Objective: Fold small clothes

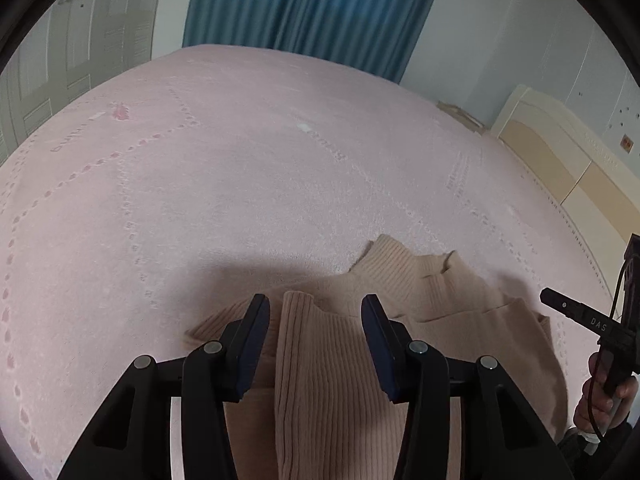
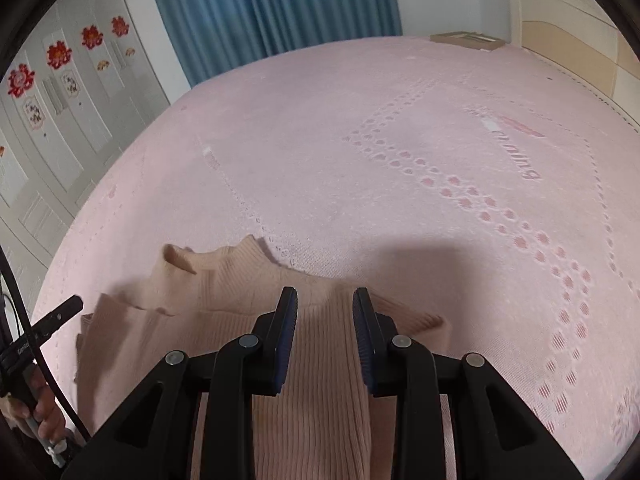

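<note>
Sweater [image 1: 344, 364]: beige, ribbed knit, lying on the pink bedspread [image 1: 248, 176] with its high collar [image 1: 404, 264] pointing away from both claws. In the left wrist view a folded sleeve or side panel runs lengthwise under and ahead of the left gripper [image 1: 316, 312]; the rest of the garment spreads off to that claw's right. In the right wrist view the body of the knit lies beneath and ahead of the right gripper [image 2: 325, 306], the collar [image 2: 208, 260] beyond it and to its left.

Left gripper: released, jaws apart above the fabric, nothing pinched between the blue pads.

Right gripper: released likewise, jaws parted by a narrower gap, cloth visible below them but not clasped.

Hands: the person's right hand [image 1: 604, 400] shows at the left claw's far right, around a black handle; the left hand [image 2: 44, 412] shows at the right claw's far left.

Surroundings: blue curtain [image 1: 316, 4] beyond the far edge of the bed; cream headboard [image 1: 560, 152] off to the right; white wardrobe doors [image 2: 60, 92] with red flower stickers off to the left.
</note>
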A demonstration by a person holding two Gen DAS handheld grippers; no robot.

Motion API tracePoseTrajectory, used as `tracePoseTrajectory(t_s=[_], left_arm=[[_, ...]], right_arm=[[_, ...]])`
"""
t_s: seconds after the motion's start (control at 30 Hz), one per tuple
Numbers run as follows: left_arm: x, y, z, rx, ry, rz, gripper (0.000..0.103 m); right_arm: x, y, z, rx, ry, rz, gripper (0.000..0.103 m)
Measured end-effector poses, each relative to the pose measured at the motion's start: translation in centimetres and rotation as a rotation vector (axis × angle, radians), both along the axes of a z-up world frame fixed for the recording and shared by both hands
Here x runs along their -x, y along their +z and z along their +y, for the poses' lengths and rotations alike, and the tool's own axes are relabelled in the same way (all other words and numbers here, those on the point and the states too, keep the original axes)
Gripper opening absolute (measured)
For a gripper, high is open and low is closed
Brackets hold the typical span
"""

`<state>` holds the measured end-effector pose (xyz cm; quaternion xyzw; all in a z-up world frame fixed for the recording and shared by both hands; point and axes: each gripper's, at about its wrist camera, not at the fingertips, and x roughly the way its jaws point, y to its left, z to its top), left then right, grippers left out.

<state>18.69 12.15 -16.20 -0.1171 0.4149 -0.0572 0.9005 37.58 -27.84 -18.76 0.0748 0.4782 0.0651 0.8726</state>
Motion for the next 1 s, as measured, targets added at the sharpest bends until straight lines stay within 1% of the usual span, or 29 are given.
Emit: tracePoseTrajectory(t_s=[0.07, 0.1, 0.13, 0.2, 0.27, 0.33, 0.4, 0.43, 0.5, 0.6, 0.63, 0.67, 0.7, 0.73, 0.83, 0.87, 0.93, 1.0], left_arm=[[-0.6, -0.9, -0.4, -0.011, 0.001, 0.025, 0.043], [-0.8, -1.4, -0.5, -0.009, 0.003, 0.041, 0.037], [-1.0, -1.9, -0.4, -0.006, 0.007, 0.059, 0.035], [-1.0, -2.5, -0.1, -0.013, 0.036, 0.081, 0.02], [-1.0, -2.6, -0.2, -0.038, 0.053, 0.067, 0.008], [-0.8, -2.3, 0.1, -0.013, 0.05, 0.041, 0.008], [-0.7, -2.3, 0.6, 0.009, 0.05, 0.032, 0.007], [-0.6, -2.4, 0.9, 0.019, 0.06, 0.031, 0.007], [-0.5, -2.4, 1.4, 0.053, 0.07, 0.024, 0.007], [-0.3, -1.9, 2.0, 0.107, 0.078, -0.009, 0.007], [-0.3, -1.6, 2.0, 0.107, 0.079, -0.025, 0.007], [-0.5, -1.5, 1.9, 0.09, 0.083, -0.029, 0.007], [-0.8, -1.6, 1.8, 0.074, 0.086, -0.021, 0.007], [-1.1, -2.0, 1.6, 0.057, 0.093, 0.001, 0.007], [-2.0, -3.5, 1.6, 0.042, 0.113, 0.072, 0.007], [-2.1, -3.8, 1.6, 0.034, 0.115, 0.086, 0.007], [-2.2, -4.1, 1.6, 0.031, 0.119, 0.102, 0.009], [-2.3, -4.4, 1.4, 0.013, 0.117, 0.113, 0.011]], right_arm=[[-0.3, -1.4, 0.0, 0.002, 0.0, 0.019, 0.028], [-0.4, -2.1, -0.1, 0.006, -0.003, 0.031, 0.028], [-0.4, -2.8, -0.1, 0.015, -0.006, 0.045, 0.028], [-0.3, -4.1, -0.2, 0.046, -0.012, 0.08, 0.028], [-0.2, -4.6, 0.1, 0.071, -0.007, 0.092, 0.028], [-0.4, -4.5, 0.4, 0.091, -0.011, 0.08, 0.028], [-0.4, -4.7, 0.6, 0.091, -0.005, 0.083, 0.014], [-0.4, -4.7, 0.7, 0.086, 0.0, 0.078, 0.011], [-0.2, -4.2, 0.9, 0.072, 0.012, 0.05, 0.009], [0.3, -2.7, 0.4, 0.018, 0.004, -0.033, 0.008], [0.2, -2.3, 0.2, 0.005, 0.0, -0.05, 0.008], [0.2, -1.9, 0.1, -0.004, -0.009, -0.069, 0.008], [-0.1, -1.9, 0.0, 0.002, -0.017, -0.068, 0.008], [-0.3, -2.2, 0.1, 0.011, -0.025, -0.057, 0.008], [-1.7, -4.7, 0.4, 0.061, -0.049, 0.045, 0.008], [-1.9, -5.2, 0.5, 0.074, -0.048, 0.063, 0.008], [-1.7, -5.0, 0.7, 0.092, -0.044, 0.047, 0.009], [-1.8, -5.1, 1.0, 0.113, -0.044, 0.049, 0.01]])
